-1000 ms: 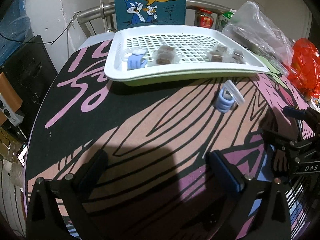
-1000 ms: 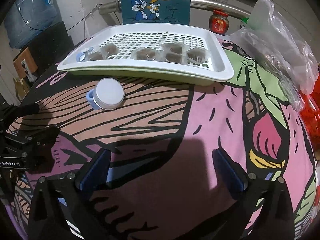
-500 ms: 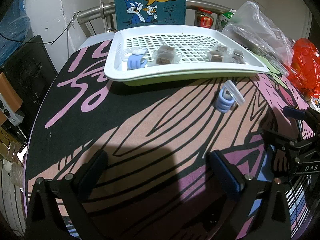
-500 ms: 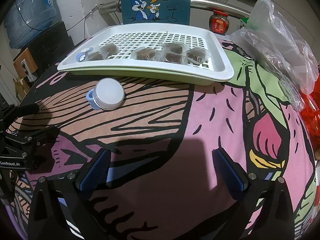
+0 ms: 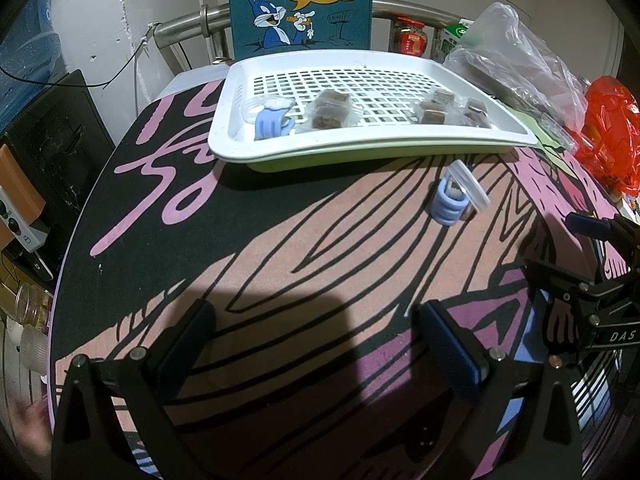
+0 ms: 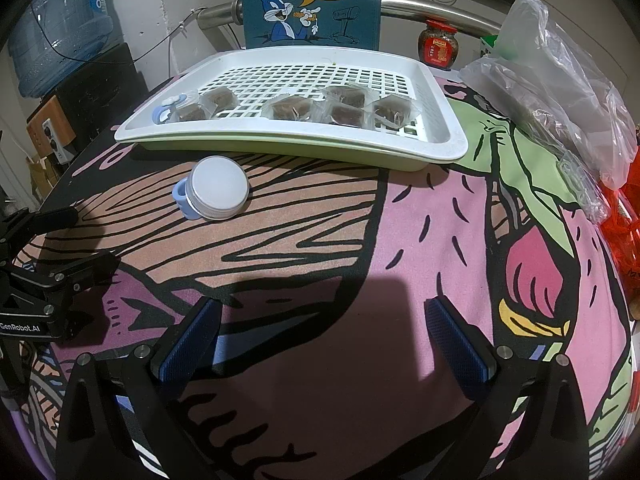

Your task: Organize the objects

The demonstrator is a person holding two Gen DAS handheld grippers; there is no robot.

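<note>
The left gripper (image 5: 316, 344) hovers low over the printed tablecloth (image 5: 320, 240) with its jaws spread wide and nothing between them. Ahead of it and off to its right lies the small blue jar with a white lid (image 5: 456, 196), tipped on its side, just short of the near rim of the white slotted tray (image 5: 360, 148). Inside the tray, ahead and slightly left of this gripper, a second blue jar (image 5: 272, 122) sits beside several wrapped brown cubes (image 5: 330, 114).

The right gripper (image 6: 320, 344) is likewise wide open and empty, and from it the loose jar (image 6: 212, 188) lies ahead and to the left, its flat lid turned toward the camera.

The step in hand appears to be getting this stray jar into the tray with the rest. Since it lies on its side and is round, it will likely roll if nudged, so the jaws should come down on either side of the ribbed blue body rather than the thin lid, closing squarely before any lift. The lift then needs to clear the tray's raised rim.

For room, the cloth between both grippers and the jar is bare, so either approach is unobstructed. The grippers sit near one another, so only one should reach in. To the far right of the right gripper a clear plastic bag (image 6: 560, 72) and a red bag (image 6: 624, 208) crowd the table's edge; best avoided. The tray's rear half is free for setting down.
</note>
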